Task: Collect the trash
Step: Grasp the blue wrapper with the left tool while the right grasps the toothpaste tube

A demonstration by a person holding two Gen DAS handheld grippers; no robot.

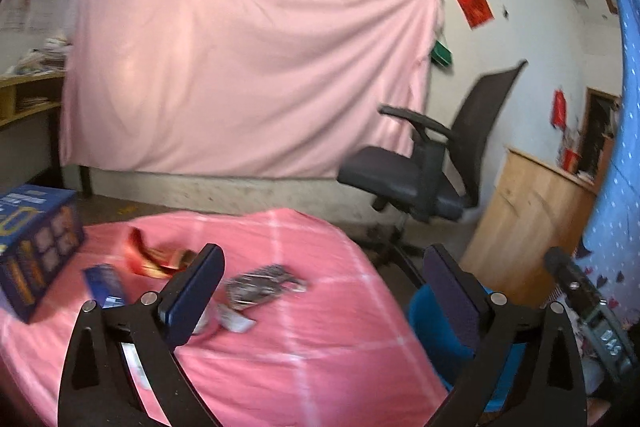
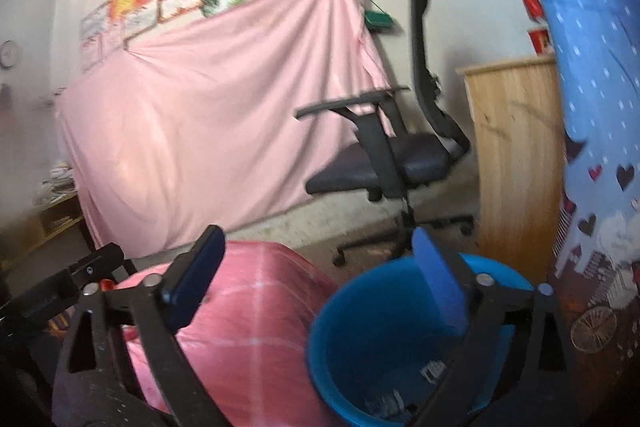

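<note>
On the pink-clothed table [image 1: 304, 339], the left wrist view shows loose trash: a red and gold wrapper [image 1: 150, 259], a silver-black wrapper [image 1: 264, 283], a small blue carton [image 1: 105, 285] and a white scrap [image 1: 237, 322]. My left gripper [image 1: 322, 255] hangs open above them with nothing between its fingers. A blue bin [image 1: 432, 331] stands off the table's right edge. In the right wrist view my right gripper [image 2: 316, 239] is open and empty over the blue bin [image 2: 352, 311]. A few wrappers [image 2: 400, 395] lie at the bin's bottom.
A large blue printed box [image 1: 36, 251] sits on the table's left side. A black office chair [image 1: 424, 179] and a wooden cabinet [image 1: 524, 223] stand beyond the bin. A pink sheet [image 1: 240, 67] hangs on the wall, and a blue patterned cloth [image 2: 592, 107] hangs at the right.
</note>
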